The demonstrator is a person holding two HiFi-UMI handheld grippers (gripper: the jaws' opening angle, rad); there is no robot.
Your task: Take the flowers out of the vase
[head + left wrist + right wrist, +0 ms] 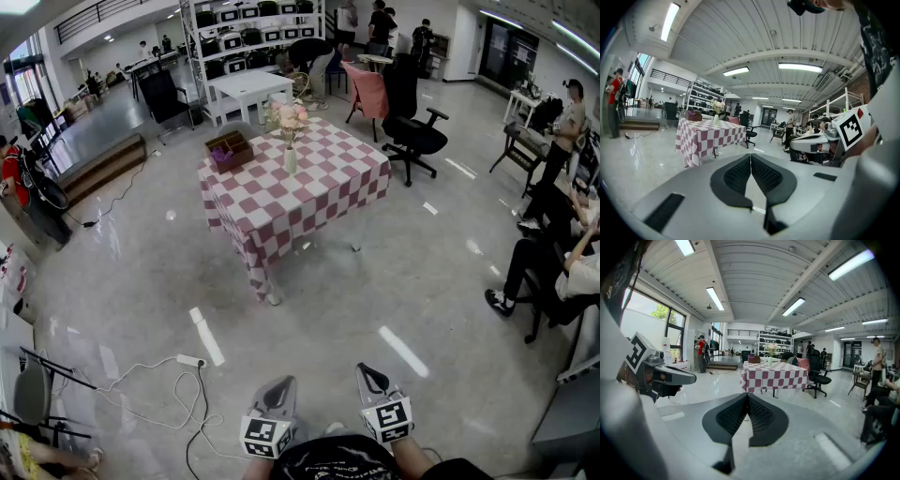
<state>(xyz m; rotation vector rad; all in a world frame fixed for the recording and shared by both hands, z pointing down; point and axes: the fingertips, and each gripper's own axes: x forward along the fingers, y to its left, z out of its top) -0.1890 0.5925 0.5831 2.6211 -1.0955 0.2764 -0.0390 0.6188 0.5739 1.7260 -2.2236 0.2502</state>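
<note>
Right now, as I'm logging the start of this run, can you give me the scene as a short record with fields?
table: checked cloth, far off
vase: upright on table, flowers in it
box: brown, on table, apart from vase
left gripper: shut, empty
right gripper: shut, empty
task: not begun

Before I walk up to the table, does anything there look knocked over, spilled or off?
Nothing stands out. The vase stands upright on the checkered table with the flowers in it, brown box beside it. A power strip and loose cables lie on the floor at left.
</note>
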